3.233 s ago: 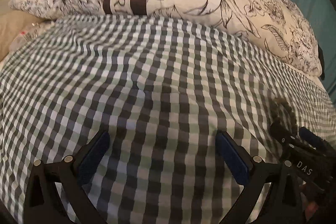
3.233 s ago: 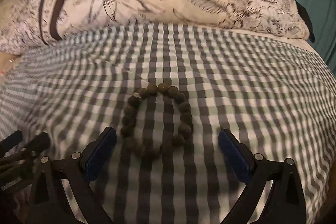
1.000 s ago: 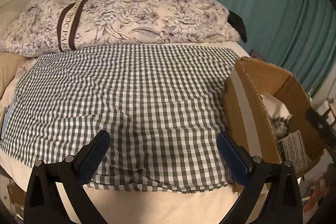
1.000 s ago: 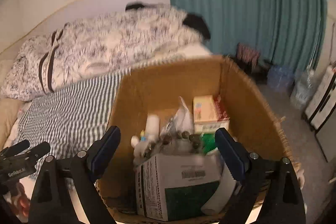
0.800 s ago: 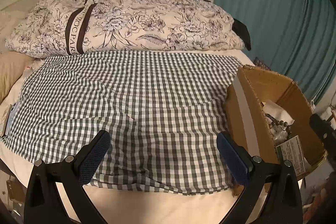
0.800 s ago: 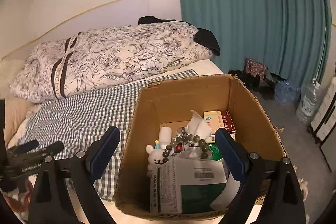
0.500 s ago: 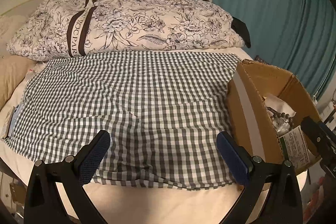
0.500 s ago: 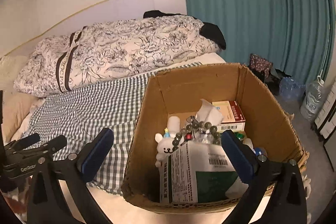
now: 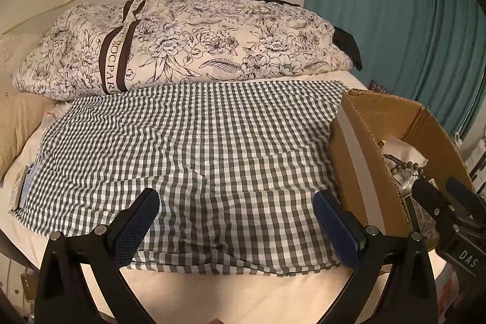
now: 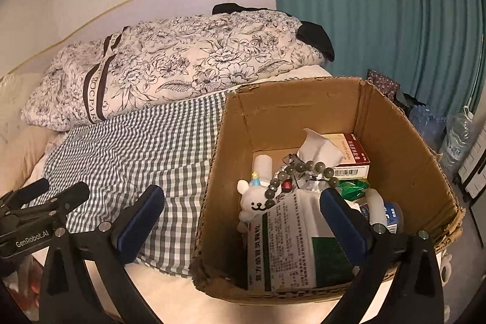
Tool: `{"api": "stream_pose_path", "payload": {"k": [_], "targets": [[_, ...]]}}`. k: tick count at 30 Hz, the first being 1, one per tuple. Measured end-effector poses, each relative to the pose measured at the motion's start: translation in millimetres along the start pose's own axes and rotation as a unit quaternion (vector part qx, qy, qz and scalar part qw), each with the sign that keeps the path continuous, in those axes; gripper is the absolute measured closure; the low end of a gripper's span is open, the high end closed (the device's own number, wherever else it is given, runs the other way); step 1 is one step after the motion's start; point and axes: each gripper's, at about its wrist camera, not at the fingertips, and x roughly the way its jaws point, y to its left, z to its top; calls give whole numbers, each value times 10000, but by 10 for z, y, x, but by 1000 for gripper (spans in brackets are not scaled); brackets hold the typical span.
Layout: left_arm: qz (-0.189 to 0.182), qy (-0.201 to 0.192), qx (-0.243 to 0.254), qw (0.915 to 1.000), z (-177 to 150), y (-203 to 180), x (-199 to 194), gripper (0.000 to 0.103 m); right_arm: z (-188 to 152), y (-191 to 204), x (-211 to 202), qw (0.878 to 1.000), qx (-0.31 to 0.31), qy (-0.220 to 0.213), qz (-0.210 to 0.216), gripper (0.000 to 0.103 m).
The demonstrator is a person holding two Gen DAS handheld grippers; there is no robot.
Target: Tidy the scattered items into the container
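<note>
Bedroom with a teal curtain (image 10: 379,20), a floral duvet (image 9: 188,41) rolled at the head of the bed, and a green-and-white checked cloth (image 9: 197,148) spread over the mattress. No loose items visible on that cloth from either wrist view (a phone-like thing (image 9: 22,187) at the far left edge, too small to name with confidence).

Cardboard box (image 10: 391,141) standing at the bed's right edge, just beside the cloth, already holding a bead bracelet (image 10: 299,175) draped on top, a white bear toy (image 10: 253,201), a crumpled tissue (image 10: 319,148), a red-and-white medicine carton (image 10: 354,155) and a large green-and-white packet (image 10: 288,251).

Right gripper (image 10: 240,217) hovering at the box's near rim, fingers spread wide with nothing between them. Left gripper (image 9: 240,225) out over the cloth's near edge, fingers likewise spread and holding nothing.

Judged near complete, perhaps finished. To close the step well: lift clear of the box rim without snagging the bracelet, sweep both cameras slowly over the cloth folds and the strip beside the pillow for anything missed, and keep the fingers apart for a ready pick. Bracelet likely to slide off the packet if the box is knocked, so no nudging the cardboard.
</note>
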Motion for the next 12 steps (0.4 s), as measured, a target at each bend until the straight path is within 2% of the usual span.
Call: {"api": "stream_pose_path", "payload": {"k": [3,7,8,12], "targets": [[-51,-27,-6,10000,4,-7,-8,0,-6,22,13,10000,-50,28,18,0],[-439,-83,-68,9990,2,-9,-12,0,-4,23,51,9999,-86,106,10,0],[-431,-96,-74,9990,-7,-17,-14,0,-6,19,66,9999,-86,137,0,0],[100,-170,62,9998,-47,-80,-13,0,-15,-21,104,9998,-24,202,-40,0]]}}
